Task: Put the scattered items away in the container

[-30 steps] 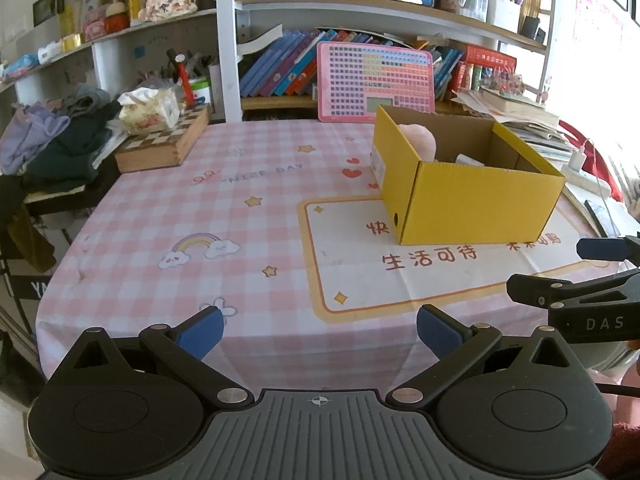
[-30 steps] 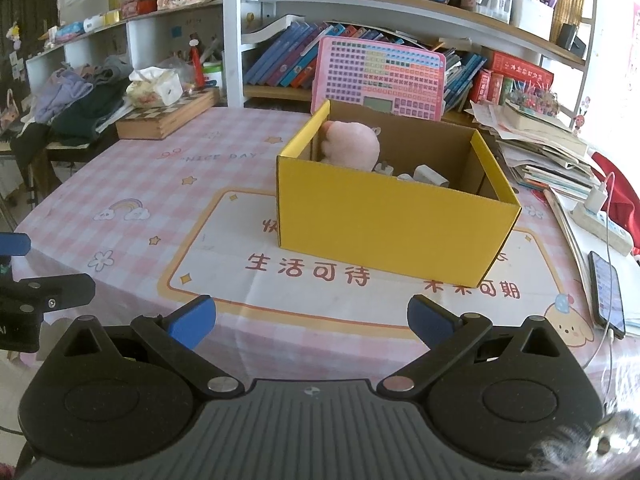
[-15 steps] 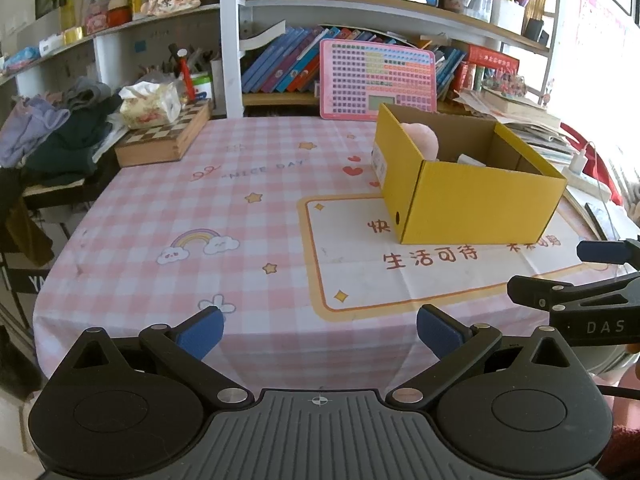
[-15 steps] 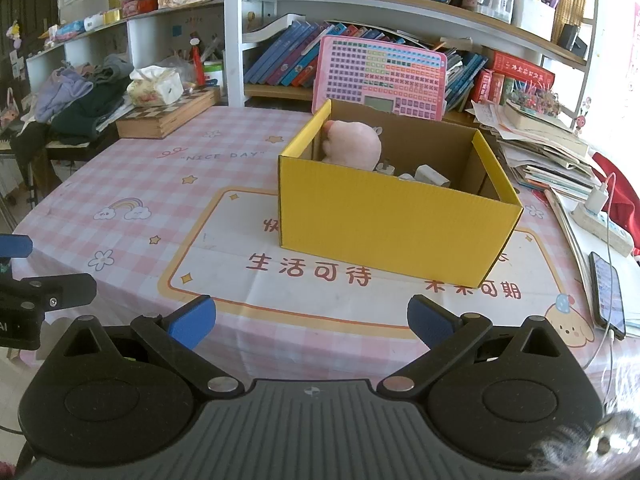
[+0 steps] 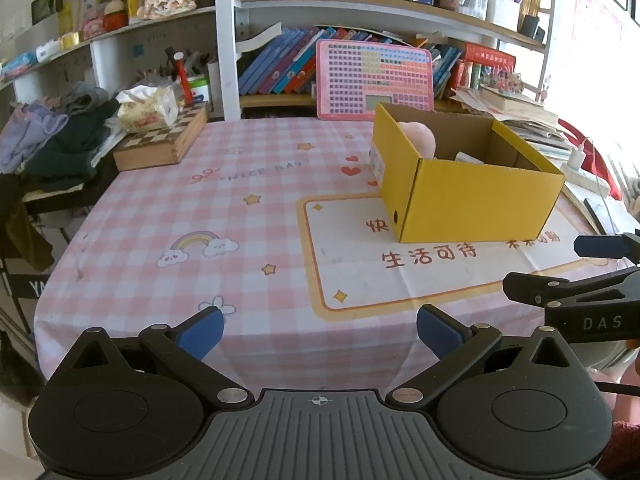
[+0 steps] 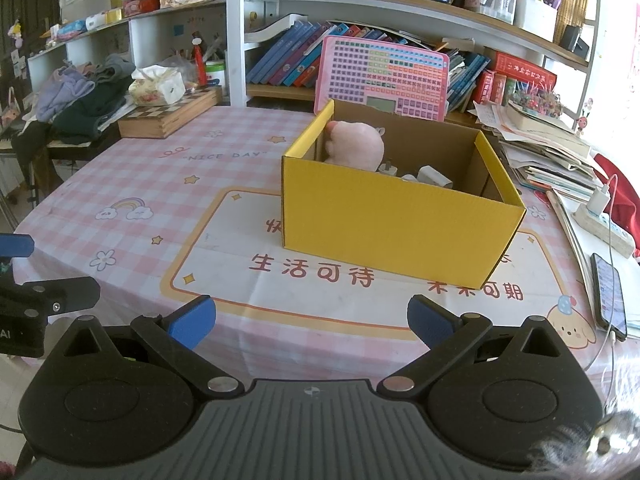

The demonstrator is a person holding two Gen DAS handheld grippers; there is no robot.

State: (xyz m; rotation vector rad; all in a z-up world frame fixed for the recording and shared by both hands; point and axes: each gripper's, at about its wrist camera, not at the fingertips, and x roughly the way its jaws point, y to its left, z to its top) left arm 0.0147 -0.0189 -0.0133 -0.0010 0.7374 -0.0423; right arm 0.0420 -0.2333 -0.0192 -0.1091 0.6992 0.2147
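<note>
The box (image 6: 400, 220) is yellow outside and plain brown inside, holding a pale pink plush toy (image 6: 354, 144) and some small white bits (too hidden to name). The cloth (image 5: 168, 216) is pink-and-white check with rainbows and stars. Each tool's fingertips (image 6: 192, 320) are blue.

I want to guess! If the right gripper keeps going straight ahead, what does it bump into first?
Probably the yellow box: the right gripper, open and empty, points at its near wall, with only bare tablecloth between. Depth is hard to judge.
</note>
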